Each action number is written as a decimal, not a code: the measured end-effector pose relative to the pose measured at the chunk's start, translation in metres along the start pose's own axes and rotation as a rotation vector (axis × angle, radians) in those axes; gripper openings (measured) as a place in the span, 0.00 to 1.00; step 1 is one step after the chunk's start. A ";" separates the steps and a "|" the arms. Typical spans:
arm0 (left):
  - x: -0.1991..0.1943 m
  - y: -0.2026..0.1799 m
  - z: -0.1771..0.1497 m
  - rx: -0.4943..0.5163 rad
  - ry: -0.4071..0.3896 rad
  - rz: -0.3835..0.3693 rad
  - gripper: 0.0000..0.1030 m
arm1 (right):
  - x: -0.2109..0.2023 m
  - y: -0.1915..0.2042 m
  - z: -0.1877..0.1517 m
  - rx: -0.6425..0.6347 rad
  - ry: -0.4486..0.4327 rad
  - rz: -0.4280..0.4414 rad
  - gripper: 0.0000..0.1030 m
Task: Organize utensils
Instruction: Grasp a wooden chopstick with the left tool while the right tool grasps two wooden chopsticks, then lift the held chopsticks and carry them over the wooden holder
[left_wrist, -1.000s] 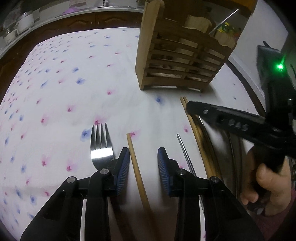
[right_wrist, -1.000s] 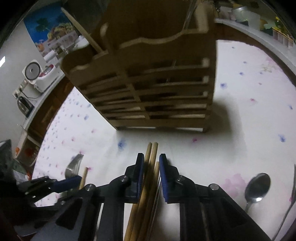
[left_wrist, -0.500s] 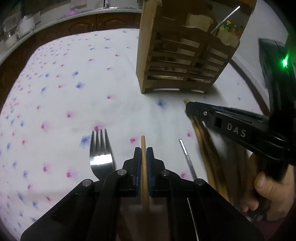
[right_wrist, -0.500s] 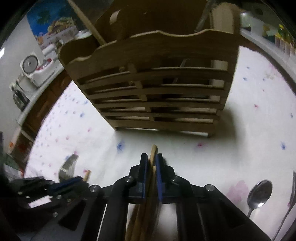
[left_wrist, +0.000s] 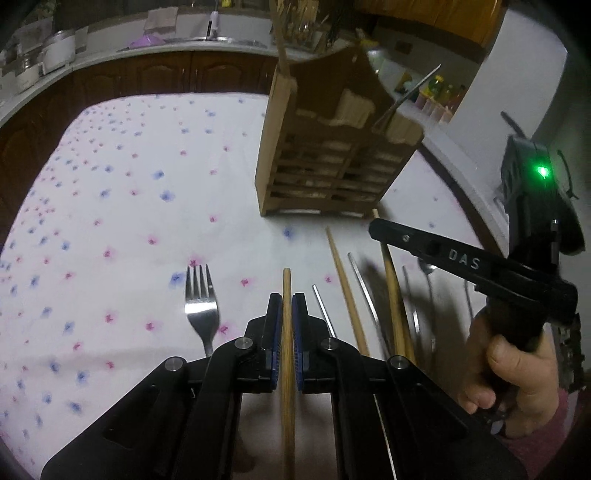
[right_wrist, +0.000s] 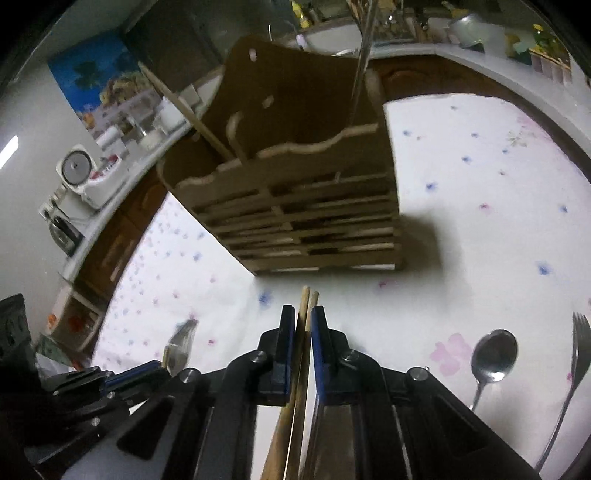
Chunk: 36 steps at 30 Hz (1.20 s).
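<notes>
My left gripper is shut on a single wooden chopstick and holds it above the flowered tablecloth. My right gripper is shut on a pair of wooden chopsticks, lifted and pointing at the wooden slatted utensil holder. The holder also shows in the left wrist view, with a chopstick and a metal utensil standing in it. The right gripper appears in the left wrist view, to the right of mine.
A fork lies left of the left gripper. A wooden chopstick and several metal utensils lie between the grippers. A spoon and a fork lie at the right. Kitchen counters ring the table.
Both grippers closed on their chopsticks and have lifted them off the cloth. The right gripper rose, leaving one chopstick and metal utensils lying on the table.
</notes>
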<state>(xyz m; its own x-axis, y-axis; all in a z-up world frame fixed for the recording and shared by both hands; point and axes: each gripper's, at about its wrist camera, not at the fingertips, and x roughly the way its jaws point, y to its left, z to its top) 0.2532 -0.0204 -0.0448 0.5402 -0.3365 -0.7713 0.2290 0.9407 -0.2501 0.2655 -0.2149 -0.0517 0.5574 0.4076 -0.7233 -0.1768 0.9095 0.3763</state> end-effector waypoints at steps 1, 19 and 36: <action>-0.007 0.000 0.000 -0.002 -0.012 -0.004 0.04 | -0.007 0.002 -0.001 -0.003 -0.015 0.012 0.08; -0.070 -0.014 -0.008 0.018 -0.109 -0.053 0.04 | -0.011 -0.054 -0.015 0.095 0.026 -0.053 0.00; -0.057 -0.008 -0.007 -0.001 -0.090 -0.055 0.04 | 0.027 -0.042 -0.013 0.020 0.119 -0.164 0.12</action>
<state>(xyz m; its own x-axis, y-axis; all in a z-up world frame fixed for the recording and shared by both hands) 0.2151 -0.0085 -0.0027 0.5972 -0.3899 -0.7010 0.2592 0.9208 -0.2914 0.2772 -0.2407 -0.0950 0.4770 0.2619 -0.8390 -0.0746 0.9632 0.2582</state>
